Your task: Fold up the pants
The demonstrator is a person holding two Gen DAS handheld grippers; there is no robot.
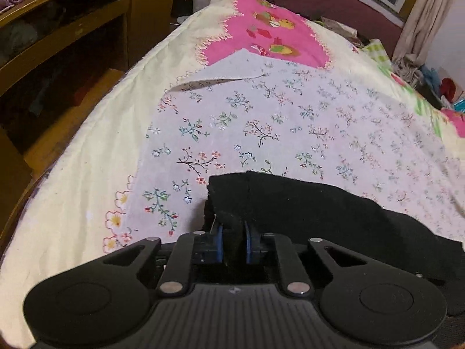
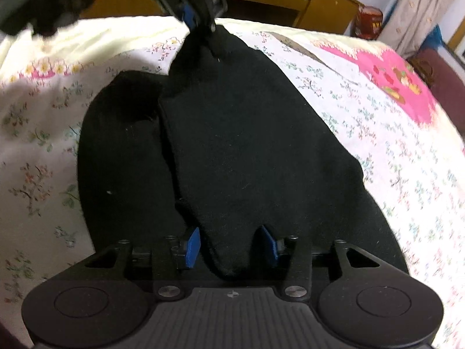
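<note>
Black pants [image 2: 232, 131] lie bunched on a floral sheet [image 1: 290, 122] spread over a bed. In the left wrist view my left gripper [image 1: 234, 232] is shut on a corner of the pants [image 1: 319, 212], its blue pads [image 1: 219, 234] pinching a thin fold. The right wrist view shows that same left gripper [image 2: 200, 20] at the top, lifting the far corner into a peak. My right gripper [image 2: 231, 245] is shut on the near edge of the pants, with a thick fold filling the gap between its blue pads [image 2: 191, 247]. A second layer of the pants lies flat on the left.
A cream bedcover with a pink patch [image 1: 261, 35] lies under the sheet. Wooden shelves [image 1: 72, 29] stand close along the bed's left side. Clutter [image 1: 436, 81] is piled at the far right by a curtain. A wooden cabinet [image 2: 276, 0] and a red jar [image 2: 369, 20] stand beyond the bed.
</note>
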